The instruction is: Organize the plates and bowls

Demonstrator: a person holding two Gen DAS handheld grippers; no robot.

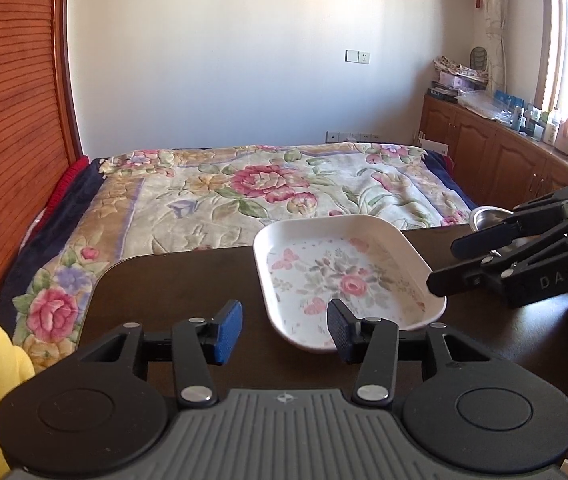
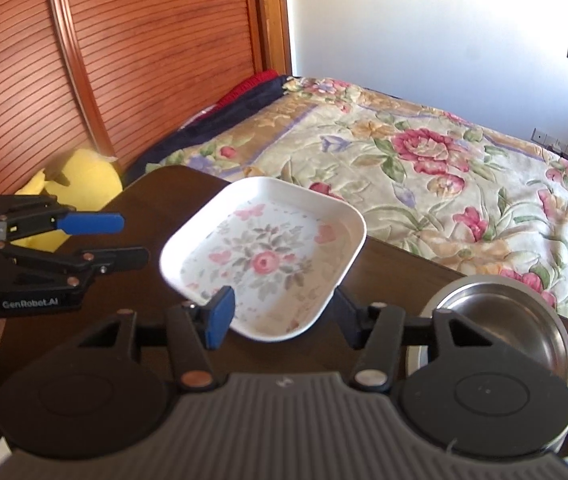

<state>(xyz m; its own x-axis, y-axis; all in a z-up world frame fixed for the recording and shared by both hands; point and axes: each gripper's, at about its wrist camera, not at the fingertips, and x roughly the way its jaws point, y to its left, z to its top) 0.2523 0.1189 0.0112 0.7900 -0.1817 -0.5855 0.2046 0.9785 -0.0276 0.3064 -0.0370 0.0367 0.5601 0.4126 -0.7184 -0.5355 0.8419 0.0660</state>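
A white square plate with a pink flower print [image 1: 340, 272] [image 2: 264, 256] lies on the dark table [image 1: 172, 288]. My left gripper [image 1: 286, 330] is open; its right finger is over the plate's near rim, its left finger over bare table. My right gripper [image 2: 280, 312] is open at the plate's near edge; it shows in the left wrist view [image 1: 446, 264] by the plate's right rim, holding nothing. The left gripper shows in the right wrist view [image 2: 134, 240], left of the plate. A steel bowl [image 2: 496, 320] [image 1: 488, 218] stands to the plate's right.
A bed with a floral blanket [image 1: 268, 184] lies beyond the table's far edge. A yellow plush toy [image 2: 76, 184] sits at the table's left. A wooden slatted wardrobe [image 1: 8, 120] stands left; cabinets with clutter [image 1: 504, 148] stand right.
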